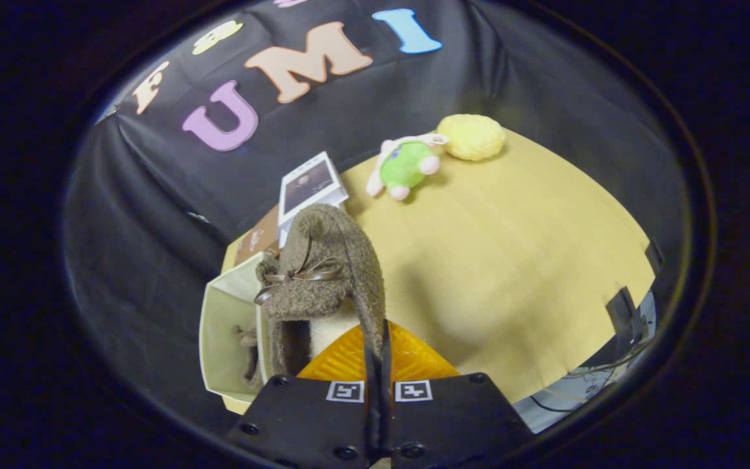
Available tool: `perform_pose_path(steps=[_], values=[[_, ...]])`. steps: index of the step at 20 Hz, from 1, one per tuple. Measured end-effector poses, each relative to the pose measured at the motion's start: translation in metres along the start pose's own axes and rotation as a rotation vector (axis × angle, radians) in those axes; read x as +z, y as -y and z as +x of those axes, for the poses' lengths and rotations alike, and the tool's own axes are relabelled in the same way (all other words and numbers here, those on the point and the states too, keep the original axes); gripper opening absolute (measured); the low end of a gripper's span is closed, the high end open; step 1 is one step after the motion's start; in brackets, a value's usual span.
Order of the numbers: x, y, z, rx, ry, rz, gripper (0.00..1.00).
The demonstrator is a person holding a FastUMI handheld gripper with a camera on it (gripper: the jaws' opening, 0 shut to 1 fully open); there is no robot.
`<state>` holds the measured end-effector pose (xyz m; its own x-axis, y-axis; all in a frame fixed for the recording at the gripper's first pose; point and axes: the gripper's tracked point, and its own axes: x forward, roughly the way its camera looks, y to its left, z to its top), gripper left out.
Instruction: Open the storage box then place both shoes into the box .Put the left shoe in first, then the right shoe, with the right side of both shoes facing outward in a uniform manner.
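The gripper (378, 365) is tilted, so the yellow tabletop (512, 260) slants across the view, and it is held above the tabletop's near left part. Its two fingers are pressed almost together, with only a thin slit between them, and they pinch the back edge of a brown fuzzy shoe (326, 267) that hangs up in front of the camera. The shoe has a thin brown ribbon bow (297, 277) across its top and a pale lining that shows at its opening just ahead of the fingers. Its lower part is cut off by the gripper body, so how deep the fingers bite cannot be told. Just beside the shoe, on its left, stands the open storage box (219, 339), pale green inside; the held shoe is at the box's right wall, partly covering it. Low in the box a bit of brown with a small bow looks like the other shoe (248, 345), though most of it is hidden and hard to make out. Beyond the shoe stands a small white carton (310, 185) with a dark picture on it. Far across the tabletop lie a green and pink plush toy (407, 166) and, just beside it, a round yellow plush (472, 137).
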<state>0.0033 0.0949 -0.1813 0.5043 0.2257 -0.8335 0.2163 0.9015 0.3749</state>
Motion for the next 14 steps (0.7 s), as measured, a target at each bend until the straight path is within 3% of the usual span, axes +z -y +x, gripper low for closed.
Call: perform_pose_path(steps=[7,14], values=[[-0.008,-0.101,-0.009,0.115,0.021,-0.050,0.04],[-0.063,-0.140,0.037,0.060,-0.065,-0.113,0.04]])
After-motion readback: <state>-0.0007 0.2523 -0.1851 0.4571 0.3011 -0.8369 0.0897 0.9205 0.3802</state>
